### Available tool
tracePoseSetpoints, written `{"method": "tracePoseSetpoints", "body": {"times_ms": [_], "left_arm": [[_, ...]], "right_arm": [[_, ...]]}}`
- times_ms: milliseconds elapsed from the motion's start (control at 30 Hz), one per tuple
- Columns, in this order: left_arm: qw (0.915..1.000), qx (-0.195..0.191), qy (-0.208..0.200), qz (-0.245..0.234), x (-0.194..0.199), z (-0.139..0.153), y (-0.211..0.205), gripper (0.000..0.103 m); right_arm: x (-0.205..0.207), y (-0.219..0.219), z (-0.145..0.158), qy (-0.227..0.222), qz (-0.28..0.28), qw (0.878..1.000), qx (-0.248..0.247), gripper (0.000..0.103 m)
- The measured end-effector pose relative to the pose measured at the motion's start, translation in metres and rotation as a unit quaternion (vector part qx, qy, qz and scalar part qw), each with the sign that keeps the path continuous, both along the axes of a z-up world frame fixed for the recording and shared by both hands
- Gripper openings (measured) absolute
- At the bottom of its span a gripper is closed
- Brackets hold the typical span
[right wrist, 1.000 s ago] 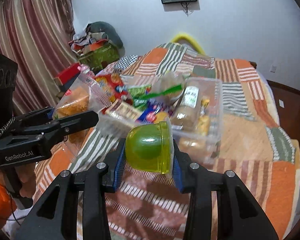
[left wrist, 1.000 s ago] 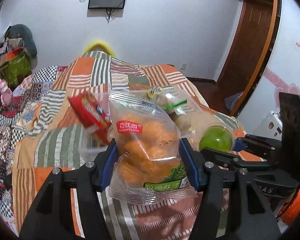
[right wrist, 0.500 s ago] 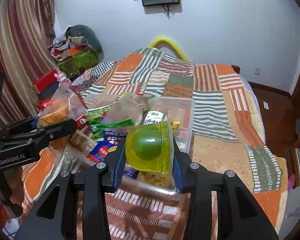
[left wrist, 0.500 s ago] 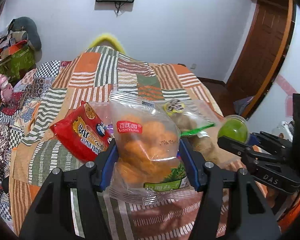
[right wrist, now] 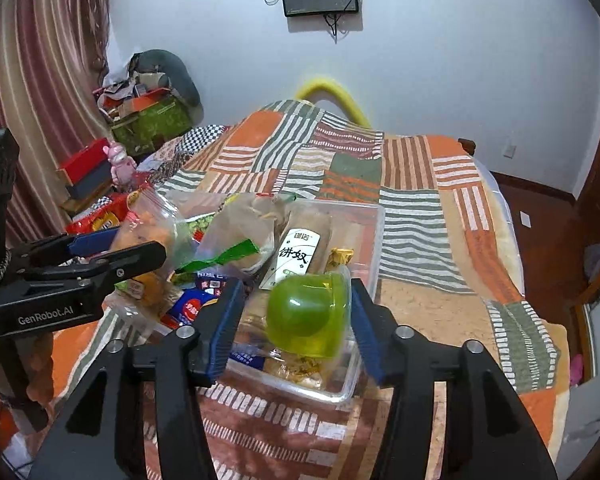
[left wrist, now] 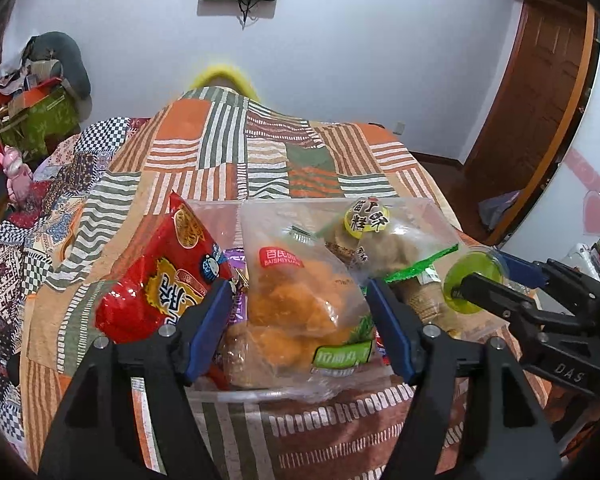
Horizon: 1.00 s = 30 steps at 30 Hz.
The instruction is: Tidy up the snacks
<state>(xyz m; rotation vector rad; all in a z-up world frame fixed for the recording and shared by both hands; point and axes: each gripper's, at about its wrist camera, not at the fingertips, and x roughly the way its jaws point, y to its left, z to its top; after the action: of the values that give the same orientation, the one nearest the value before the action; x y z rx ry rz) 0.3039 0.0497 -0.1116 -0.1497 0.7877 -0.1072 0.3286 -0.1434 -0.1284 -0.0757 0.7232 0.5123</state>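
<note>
**A:** Clear plastic everywhere, so edges are hard to read. The clear rectangular plastic bin [right wrist: 370, 236] sits on the patchwork bed quilt [right wrist: 420, 208], and its near left corner is hidden behind black gripper arms.

**B:** What's the left hand-held gripper [left wrist: 300, 320] doing?

**A:** Its jaws are opening. The clear bag of orange fried snacks [left wrist: 300, 296] stands between the blue pads, over the bin; a gap shows on the left side, and on the right I cannot tell whether the pad still touches. The bag's long axis runs away from the camera, red label at the far end and green label at the near end. Its bottom edge is cut off by the bin's rim.

**B:** And the right one?

**A:** The right hand-held gripper [right wrist: 296, 320] is opening too. The green translucent jelly cup [right wrist: 308, 314] lies on its side between the pads, over the bin's near end, domed base towards the left, flat rim towards the right. A clear gap shows at the left pad; the right rim is blurred.

**B:** Anything else inside?

**A:** A red crinkly snack packet [left wrist: 160, 280] leans at the bin's left, and a brown bar in a white-labelled wrapper [right wrist: 300, 252] points lengthwise. Items underneath are too jumbled to identify.
</note>
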Motion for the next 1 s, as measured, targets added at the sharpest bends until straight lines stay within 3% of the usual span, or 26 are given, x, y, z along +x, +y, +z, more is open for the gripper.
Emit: {"method": "tracePoseSetpoints", "body": {"times_ms": [233,400,733,833,1000], "left_arm": [[0.9988,-0.011,-0.047,-0.006,-0.032,0.033,0.004,0.070],[0.9948,-0.004,-0.102,-0.002,-0.065,0.067,0.006,0.070],[0.9785,0.004,-0.205,0.018,-0.149,0.120,0.013,0.071],[0.9740,0.011,-0.225,0.022,-0.175,0.128,0.012,0.075],[0.9667,0.025,-0.254,0.023,-0.208,0.139,0.004,0.096]], "right_arm": [[-0.020,-0.009,0.026,-0.024,0.013,0.999,0.021,0.053],[-0.045,-0.012,0.056,-0.060,0.025,0.997,0.047,0.053],[-0.107,-0.020,0.102,-0.134,0.007,0.983,0.123,0.054],[-0.125,-0.021,0.107,-0.151,0.003,0.980,0.133,0.056],[-0.154,-0.018,0.114,-0.178,0.006,0.976,0.125,0.063]]}}
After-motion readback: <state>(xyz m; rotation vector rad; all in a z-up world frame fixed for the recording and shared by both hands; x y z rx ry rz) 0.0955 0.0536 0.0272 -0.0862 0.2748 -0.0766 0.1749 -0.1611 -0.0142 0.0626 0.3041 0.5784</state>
